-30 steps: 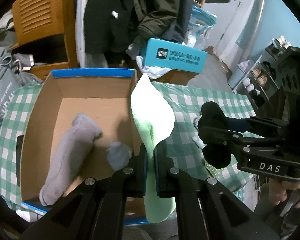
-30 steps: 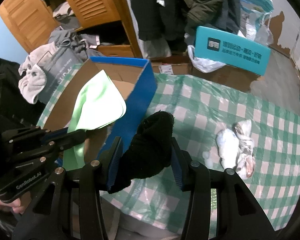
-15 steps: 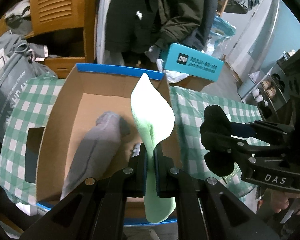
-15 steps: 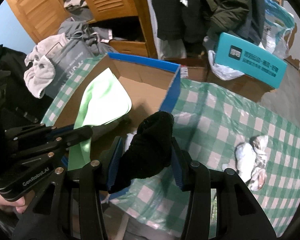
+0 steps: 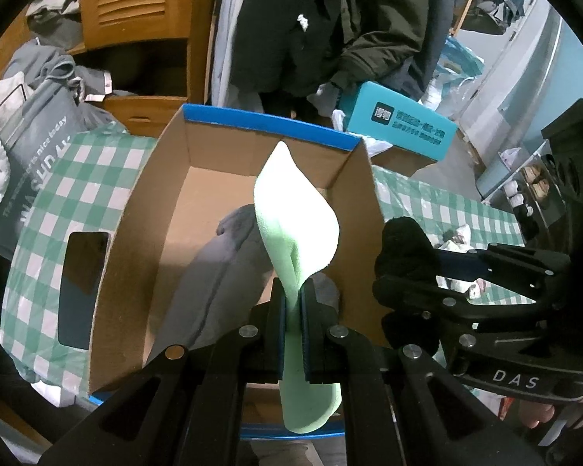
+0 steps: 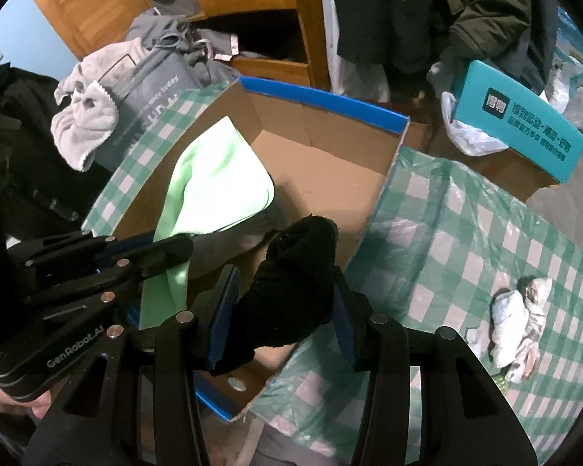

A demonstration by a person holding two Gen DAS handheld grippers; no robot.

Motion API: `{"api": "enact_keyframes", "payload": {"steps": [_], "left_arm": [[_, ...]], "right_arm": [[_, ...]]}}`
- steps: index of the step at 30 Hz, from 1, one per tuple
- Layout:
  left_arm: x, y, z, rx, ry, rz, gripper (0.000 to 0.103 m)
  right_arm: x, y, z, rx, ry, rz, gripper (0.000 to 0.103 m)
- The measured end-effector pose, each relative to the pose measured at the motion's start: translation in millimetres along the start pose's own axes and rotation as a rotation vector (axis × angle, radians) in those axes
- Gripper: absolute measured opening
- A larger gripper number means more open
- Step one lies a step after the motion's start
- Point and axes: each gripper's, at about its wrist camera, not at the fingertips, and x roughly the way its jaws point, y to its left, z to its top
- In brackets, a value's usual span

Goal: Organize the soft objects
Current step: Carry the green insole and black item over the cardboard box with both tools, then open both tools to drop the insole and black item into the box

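Note:
My left gripper (image 5: 291,303) is shut on a light green cloth (image 5: 295,229) and holds it above the open cardboard box (image 5: 167,194) with blue rims. A grey sock (image 5: 210,279) lies inside the box. My right gripper (image 6: 283,295) is shut on a black sock (image 6: 291,283), over the box's near right corner (image 6: 369,217). The green cloth (image 6: 217,178) and the left gripper (image 6: 147,252) show at the left of the right wrist view. The right gripper with the black sock (image 5: 404,248) shows at the right of the left wrist view.
The box stands on a green checked tablecloth (image 6: 466,240). A crumpled white and grey cloth (image 6: 521,322) lies on the table at the right. A teal box (image 5: 400,124) and hanging dark coats (image 5: 330,19) are behind. A grey bag (image 6: 151,93) with clothes sits at the left.
Both grippers have moved left over the box with their cloths held. The box now sits more centred under the left gripper, and the black sock is over the box corner.

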Motion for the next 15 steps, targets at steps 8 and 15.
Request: {"api": "enact_keyframes", "payload": {"steps": [8, 15], "left_arm": [[6, 6, -2, -0.011, 0.028, 0.011, 0.007], [5, 10, -2, -0.024, 0.022, 0.030, 0.032]], "right_arm": [[11, 4, 4, -0.009, 0.026, 0.009, 0.046], [13, 7, 5, -0.017, 0.027, 0.001, 0.051]]}}
